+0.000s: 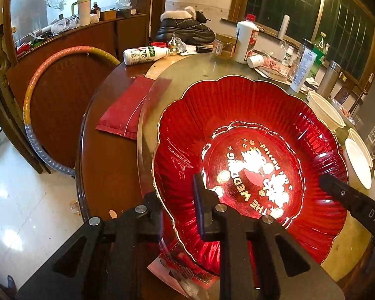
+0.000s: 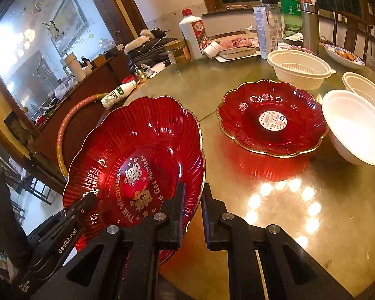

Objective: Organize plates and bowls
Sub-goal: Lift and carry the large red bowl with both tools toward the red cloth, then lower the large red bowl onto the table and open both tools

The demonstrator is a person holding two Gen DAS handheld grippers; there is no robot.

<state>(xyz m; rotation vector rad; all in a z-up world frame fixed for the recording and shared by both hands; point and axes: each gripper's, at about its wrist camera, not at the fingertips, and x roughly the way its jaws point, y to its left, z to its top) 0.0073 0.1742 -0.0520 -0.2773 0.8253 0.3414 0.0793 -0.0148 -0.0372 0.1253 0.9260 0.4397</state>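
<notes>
- Red glass plate (image 2: 135,160) with a gold scalloped rim and gold wedding lettering is tilting above the near edge of the glass turntable (image 2: 300,212), gripped at two sides.
- Its hollow is holding nothing.
- Left gripper (image 1: 180,200) is clamping the plate's near-left rim, one finger inside the dish and one outside.
- Right gripper (image 2: 192,200) is pinching the plate's right rim between its nearly closed jaws.
- Second red plate (image 2: 272,117) is lying flat further along the turntable, well apart, carrying only a round label.
- White bowl (image 2: 355,127) is sitting empty just beside that plate.
- Cream bowl (image 2: 300,68) behind it is holding a ribbed strainer insert.
- Bottles and jars are crowding the far edge.
</notes>
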